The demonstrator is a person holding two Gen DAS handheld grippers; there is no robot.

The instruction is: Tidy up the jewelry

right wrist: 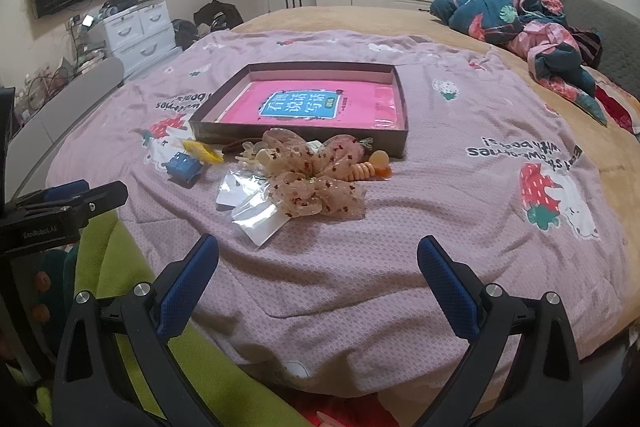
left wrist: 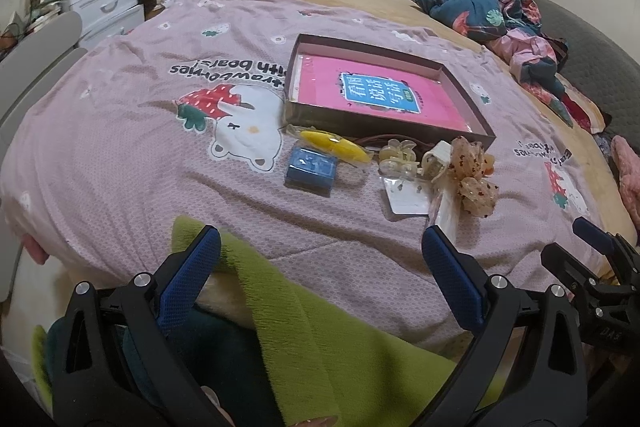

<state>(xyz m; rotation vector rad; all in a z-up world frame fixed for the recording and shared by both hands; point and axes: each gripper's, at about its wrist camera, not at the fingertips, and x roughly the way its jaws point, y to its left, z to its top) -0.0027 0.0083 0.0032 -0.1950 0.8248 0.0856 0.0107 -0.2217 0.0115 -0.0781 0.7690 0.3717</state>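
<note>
Both hand-held grippers were held back at the near edge of the bed, each with its jaws spread wide and nothing between them. The left gripper (left wrist: pixel 320 247) and the right gripper (right wrist: pixel 318 255) were kept well apart from the jewelry. The pile of accessories was laid on the pink bedspread (right wrist: pixel 440 187), just beside the near wall of the shallow box (right wrist: pixel 400 99), which held a pink booklet (right wrist: pixel 304 107). From left to right the pile comprised a blue case (left wrist: pixel 310 167), a yellow clip (left wrist: pixel 336 145), a clear claw clip (left wrist: pixel 396 157), carded earrings in plastic sleeves (right wrist: pixel 256 215), a sheer floral bow (right wrist: pixel 320 183) and an orange coil tie (right wrist: pixel 366 171). The row's long axis was set left to right, parallel to the box's near wall. The bow was seen straight ahead of the right gripper, so that arm was judged nearer to it; the blue case and yellow clip were judged better placed for the left. Any transfer was expected to run away from the grippers, over the near wall.
</note>
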